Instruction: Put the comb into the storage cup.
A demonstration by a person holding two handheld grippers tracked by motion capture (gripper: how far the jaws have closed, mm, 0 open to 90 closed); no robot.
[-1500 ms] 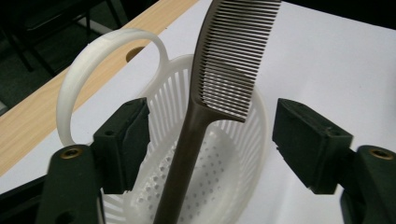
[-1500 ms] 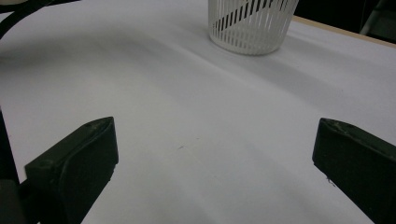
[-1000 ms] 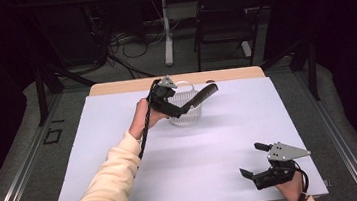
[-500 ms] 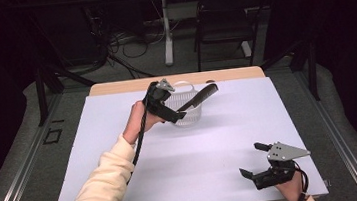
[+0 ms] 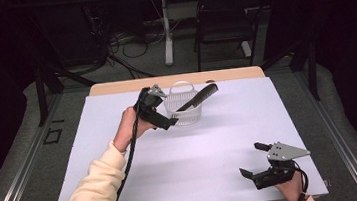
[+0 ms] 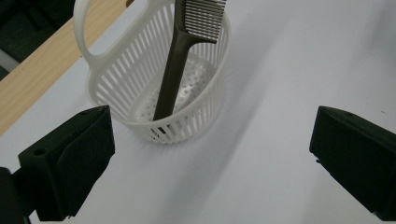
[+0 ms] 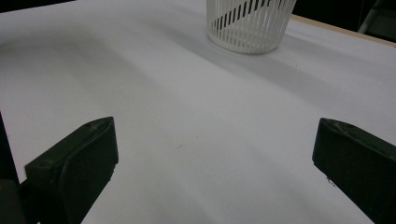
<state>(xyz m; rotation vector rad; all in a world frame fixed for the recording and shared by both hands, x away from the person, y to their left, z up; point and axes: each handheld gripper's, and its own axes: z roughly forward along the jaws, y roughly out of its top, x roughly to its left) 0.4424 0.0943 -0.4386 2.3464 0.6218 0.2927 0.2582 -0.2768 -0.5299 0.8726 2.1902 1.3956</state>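
A small white slatted basket (image 5: pixel 184 111) (image 6: pixel 140 79) (image 7: pixel 247 23) stands at the far middle of the white table. A dark comb (image 5: pixel 197 97) (image 6: pixel 180 56) leans inside it, handle down on the basket floor and teeth up over the right rim. My left gripper (image 5: pixel 164 116) (image 6: pixel 210 158) hovers just left of the basket, open, with nothing between its jaws. My right gripper (image 5: pixel 256 165) (image 7: pixel 215 158) rests low near the table's front right corner, open and empty.
The white table sheet (image 5: pixel 174 171) spreads wide between the basket and the front edge. A strip of wooden tabletop (image 5: pixel 115 87) (image 6: pixel 32 79) runs along the far side. Dark chairs, cables and a table leg (image 5: pixel 166 31) stand beyond.
My left gripper has drawn back to the left and away from the comb, which now stays leaning in the basket by itself. The right gripper has not moved.
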